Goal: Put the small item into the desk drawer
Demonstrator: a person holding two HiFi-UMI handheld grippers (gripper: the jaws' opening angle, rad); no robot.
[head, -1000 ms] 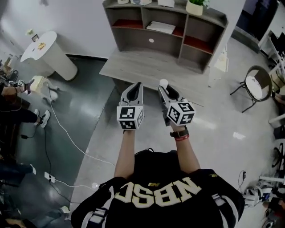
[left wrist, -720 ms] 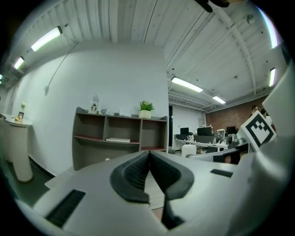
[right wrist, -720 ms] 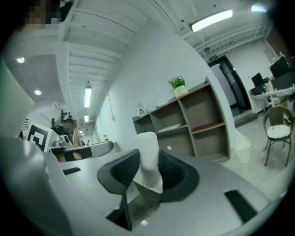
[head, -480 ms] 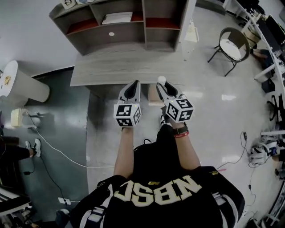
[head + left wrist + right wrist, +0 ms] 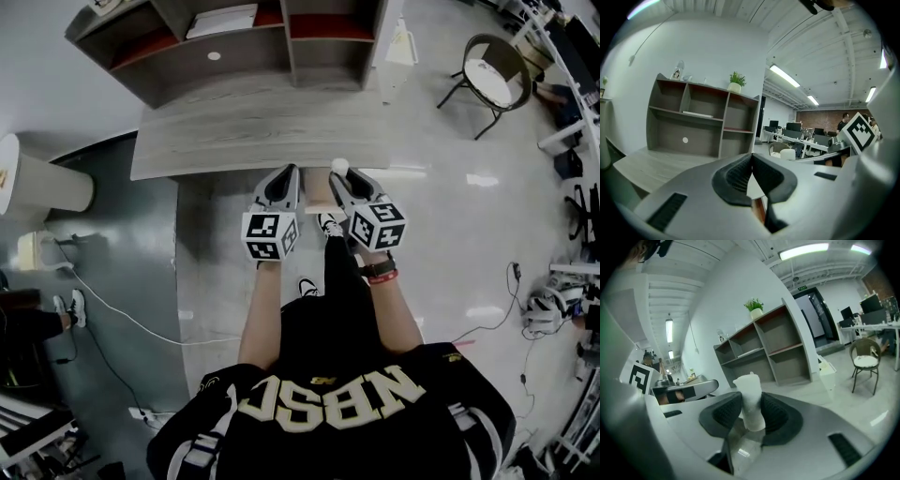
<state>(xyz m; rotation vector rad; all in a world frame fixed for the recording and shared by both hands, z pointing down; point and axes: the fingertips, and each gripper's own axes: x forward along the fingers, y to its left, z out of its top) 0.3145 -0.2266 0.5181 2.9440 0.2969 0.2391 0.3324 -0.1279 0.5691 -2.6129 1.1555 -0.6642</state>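
The person's black shirt (image 5: 328,403) seems to read "NBSC", upside down.

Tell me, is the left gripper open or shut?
Shut: on the left gripper, the fingers touch at their tips, nothing between them.

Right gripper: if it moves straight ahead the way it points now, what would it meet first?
Probably the gray shelf unit at the back of the desk: the right gripper, tongs shut on a white item, seems to point level above the desk. Depth is unclear.
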